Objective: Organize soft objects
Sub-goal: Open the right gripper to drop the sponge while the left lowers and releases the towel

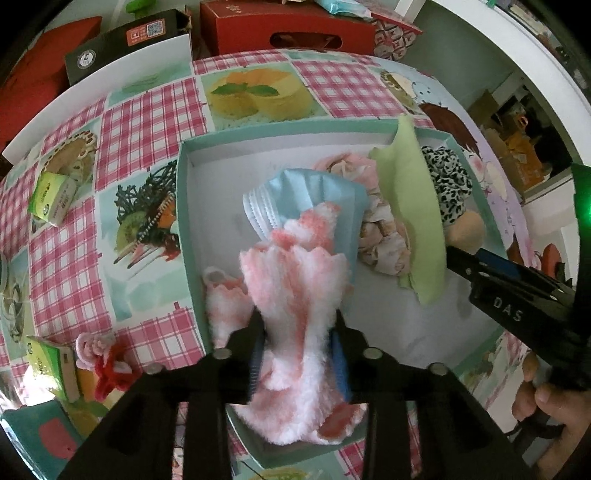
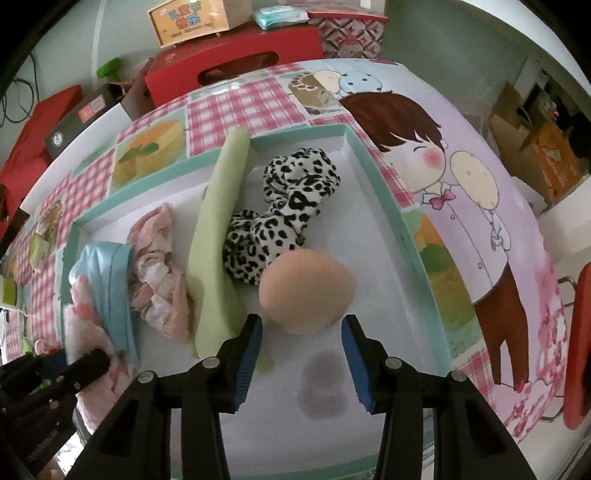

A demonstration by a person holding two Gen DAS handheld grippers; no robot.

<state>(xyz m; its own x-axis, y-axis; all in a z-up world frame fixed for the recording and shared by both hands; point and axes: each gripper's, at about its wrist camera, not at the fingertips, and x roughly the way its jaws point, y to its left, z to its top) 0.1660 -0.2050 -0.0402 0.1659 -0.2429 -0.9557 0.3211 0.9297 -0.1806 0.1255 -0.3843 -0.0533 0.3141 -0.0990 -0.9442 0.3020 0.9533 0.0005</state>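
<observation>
A teal-rimmed white box (image 1: 181,206) (image 2: 384,192) lies on the table. My left gripper (image 1: 297,325) is shut on a fluffy pink-and-white cloth (image 1: 295,295) and holds it over the box's near left part. In the box lie a blue face mask (image 1: 314,192) (image 2: 110,280), a pink floral scrunchie (image 2: 159,273), a green cloth (image 1: 413,218) (image 2: 218,229), a leopard scrunchie (image 2: 288,206) and a peach makeup sponge (image 2: 306,291). My right gripper (image 2: 301,332) is open, just behind the sponge. It also shows in the left wrist view (image 1: 450,254).
The patterned tablecloth (image 1: 147,122) carries small green boxes (image 1: 51,199), a pink and red yarn flower (image 1: 103,358) and a teal lid (image 1: 33,432). Red and black boxes (image 1: 288,26) stand behind the table. The floor drops off at right (image 2: 554,206).
</observation>
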